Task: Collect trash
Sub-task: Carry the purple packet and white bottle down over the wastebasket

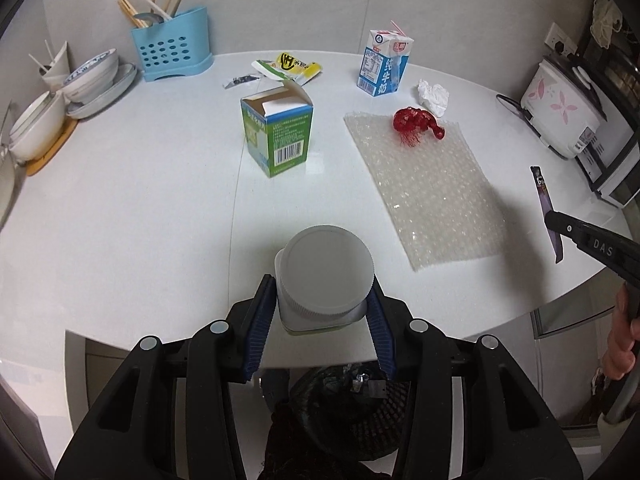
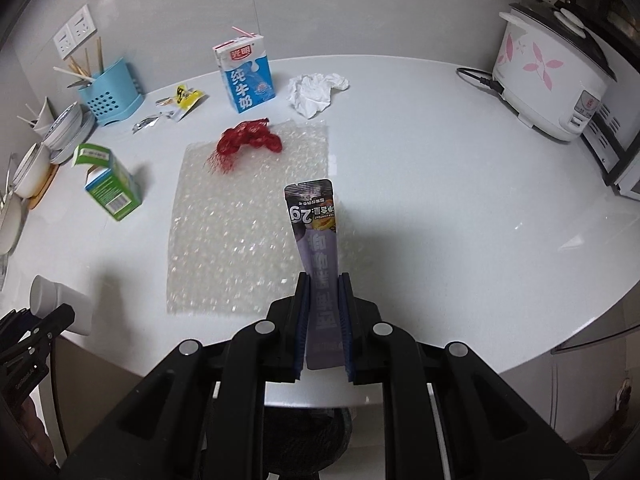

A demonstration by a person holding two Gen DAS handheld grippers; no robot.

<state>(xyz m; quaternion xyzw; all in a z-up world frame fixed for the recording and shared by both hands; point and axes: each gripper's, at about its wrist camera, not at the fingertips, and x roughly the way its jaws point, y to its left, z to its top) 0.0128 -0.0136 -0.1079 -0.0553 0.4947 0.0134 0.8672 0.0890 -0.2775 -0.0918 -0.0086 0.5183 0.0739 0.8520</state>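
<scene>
1. The left gripper (image 1: 322,312) is clamping a white-lidded jar (image 1: 326,270) between its blue pads, above the table edge.
2. The right gripper (image 2: 323,320) is pinching a purple sachet (image 2: 316,232) nearly closed.
3. The dark mesh bin (image 1: 352,400) is sitting below; keep both grips firm until each item is hanging directly over it.

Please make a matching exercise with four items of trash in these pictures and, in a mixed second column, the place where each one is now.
Things:
1. white-lidded jar
2. purple sachet
3. red mesh net
4. crumpled tissue

Places:
A. lying on the bubble wrap
B. in the right hand-held gripper
C. on the table beside the milk carton
D. in the left hand-held gripper

Pairs: 1-D, 2-B, 3-A, 4-C
</scene>
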